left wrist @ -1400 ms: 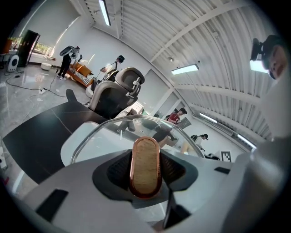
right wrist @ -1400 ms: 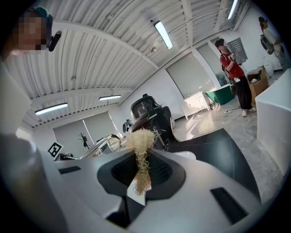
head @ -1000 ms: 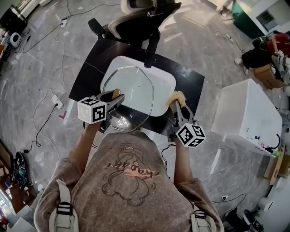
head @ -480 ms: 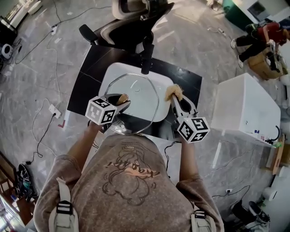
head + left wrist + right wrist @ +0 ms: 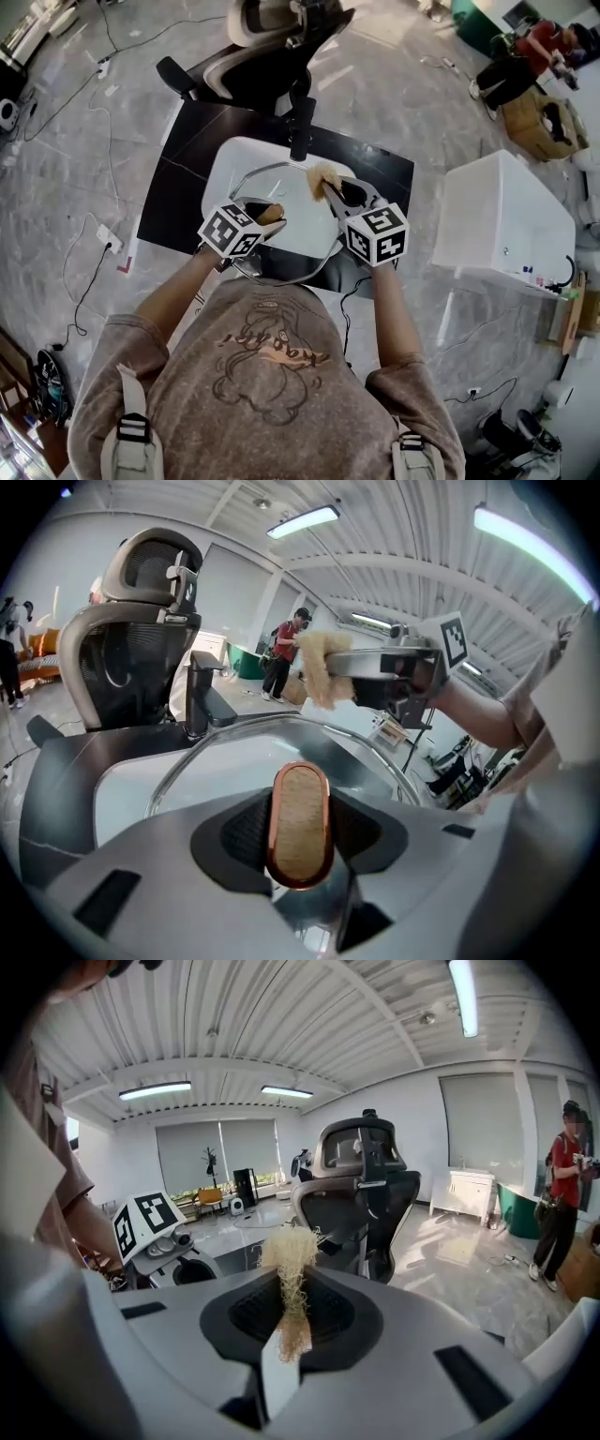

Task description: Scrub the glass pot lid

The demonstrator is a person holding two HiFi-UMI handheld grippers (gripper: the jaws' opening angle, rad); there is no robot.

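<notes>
Nearest to the person, the left gripper (image 5: 255,223) has its jaws clamped on the oval wooden handle (image 5: 300,822) of the glass pot lid (image 5: 300,217), so the lid is carried by its handle over the white basin (image 5: 220,159), and its near rim reaches past the basin's near edge. The right gripper (image 5: 337,190) has its jaws closed tight on a pale fibrous scrubber (image 5: 291,1251), of which a tuft sticks out in front. This tuft is over the far right part of the lid, close to the rim; whether it touches the glass I cannot tell. The step in hand is, I think, to bring the scrubber onto the glass and rub it. To do this well, the left gripper should hold the handle firm and steady, because the lid can turn around this 1 grip point, and the right one should press lightly and go in short strokes along the rim - a hard push could make the lid swing or slip. Room is not large: the 2 grippers are near each other, and just beyond the lid stands the dark faucet (image 5: 300,131), which the scrubber arm may hit on a long stroke. The black table (image 5: 178,178) has free edges on both sides - farther off stand an office chair (image 5: 272,42) and a white cabinet (image 5: 506,225).
</notes>
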